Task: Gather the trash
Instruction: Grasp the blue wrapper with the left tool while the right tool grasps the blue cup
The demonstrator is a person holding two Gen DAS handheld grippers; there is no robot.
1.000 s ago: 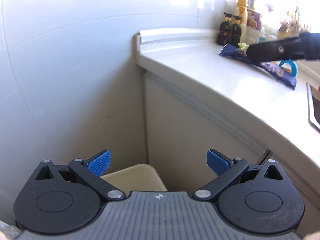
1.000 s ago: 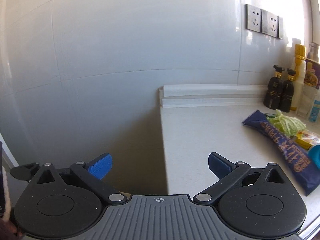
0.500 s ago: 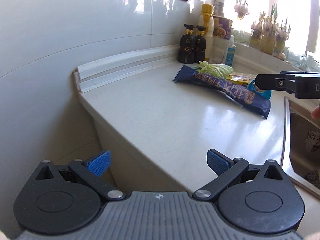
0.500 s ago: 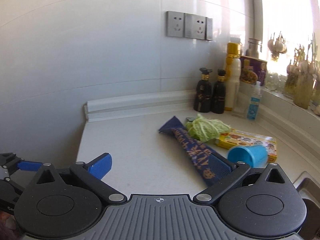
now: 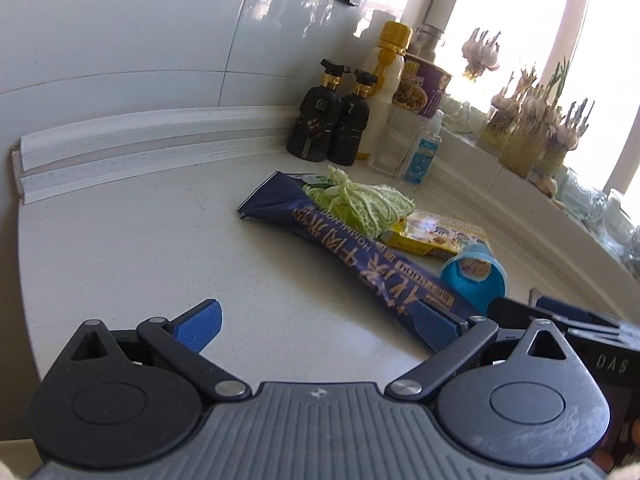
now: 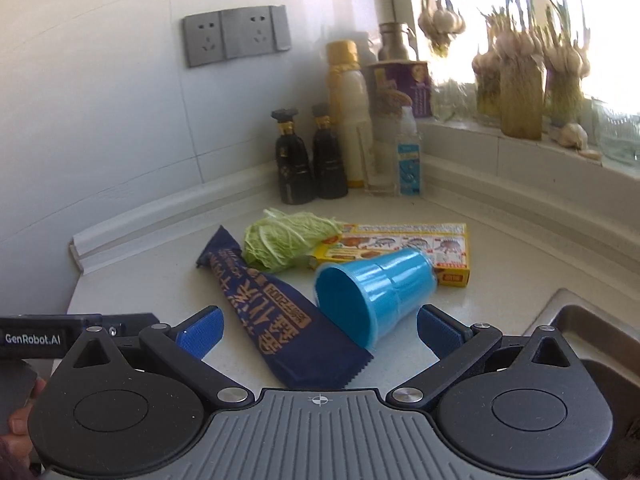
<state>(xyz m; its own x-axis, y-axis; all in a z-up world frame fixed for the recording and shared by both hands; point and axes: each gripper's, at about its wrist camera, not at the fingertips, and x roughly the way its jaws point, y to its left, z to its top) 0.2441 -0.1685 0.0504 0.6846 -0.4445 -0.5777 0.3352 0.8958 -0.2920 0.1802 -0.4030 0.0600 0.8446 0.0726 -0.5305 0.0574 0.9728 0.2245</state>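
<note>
On the white counter lies a long dark blue wrapper, a cabbage leaf, a yellow box and a blue plastic cup on its side. My left gripper is open and empty, above the counter just short of the wrapper's near end. My right gripper is open and empty, with the wrapper's end and the cup's mouth between its fingers' line.
Two dark bottles, a tall white bottle, a purple canister and a small sanitizer bottle stand in the back corner. Sprouting garlic jars line the windowsill. A sink lies to the right.
Both grippers have swung from the wall and the counter's left end toward the trash pile and come closer to it. Both stay open.
</note>
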